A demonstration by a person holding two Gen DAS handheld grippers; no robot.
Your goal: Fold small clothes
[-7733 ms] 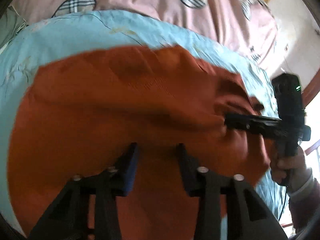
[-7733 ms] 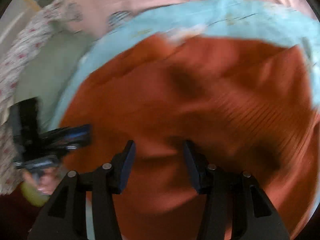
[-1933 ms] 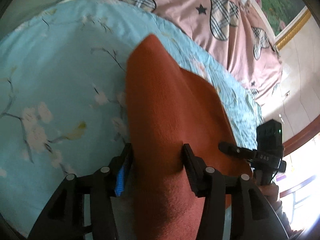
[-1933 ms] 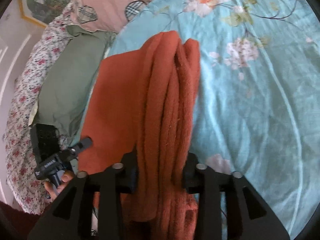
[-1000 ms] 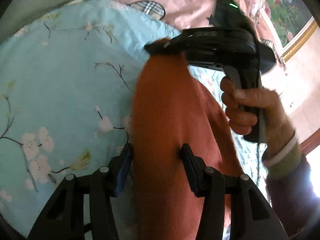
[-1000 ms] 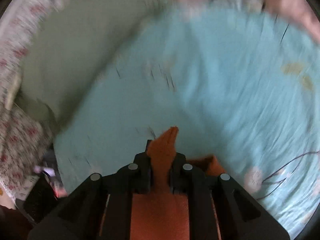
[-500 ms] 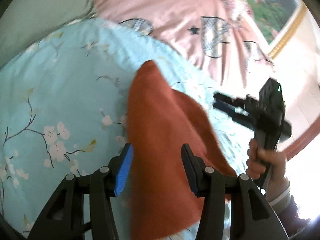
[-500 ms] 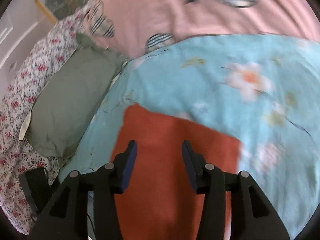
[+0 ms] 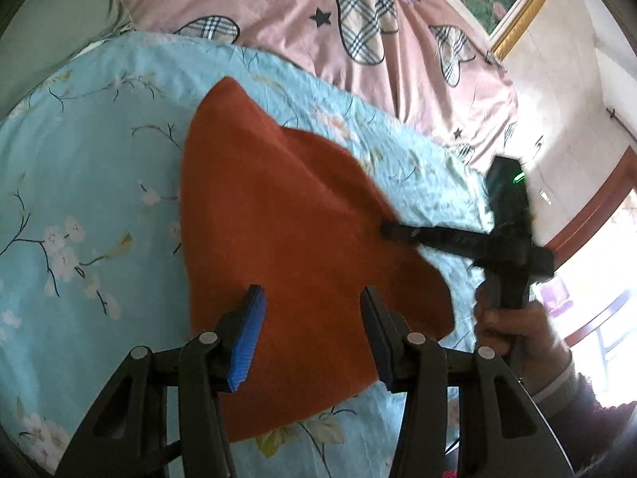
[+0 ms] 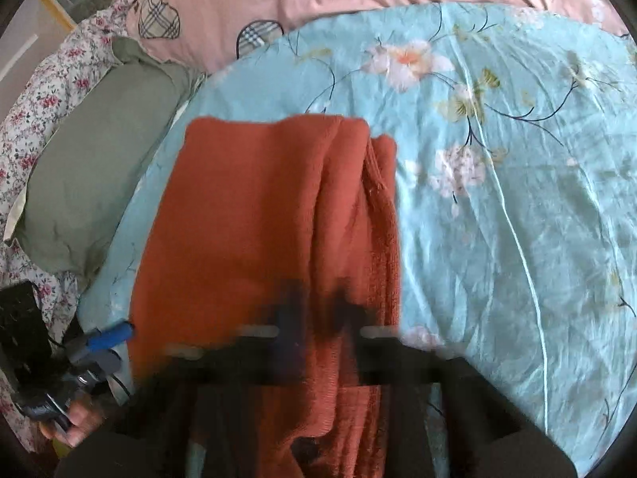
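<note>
landmark: I'm placing everything off the blue floral sheet (image 9: 79,151) on the bed.

green pillow (image 10: 91,167): just off the sheet's left edge. It's lying on a small-flowered fabric (image 10: 24,119) that runs further left.

left hand (image 10: 75,414): off the sheet's near-left corner, wrapped round the handle.

left tool (image 9: 311,292): over the near part of the sheet, tilted down. The fingers are spread and closing just a touch. The blue pads (image 9: 245,338) aren't pressing on anything, and the cloth sits below the gap.

orange cloth (image 9: 270,207): the thing I'm folding. It's lying on the sheet, toward the sheet's left side, folded into a longish shape. From my right camera, stacked folds run along its right edge, and the far end is square-ish.

right tool (image 10: 318,302): over the near-middle of the sheet. My own view of it is smeared. From the left camera the fingers are pressed together with the tips at the cloth's right edge, pinching a fold as far as I can tell.

right hand (image 9: 513,326): past the sheet's right edge, gripping the handle.

pink cover (image 9: 298,12): along the sheet's far edge, printed with plaid hearts.
</note>
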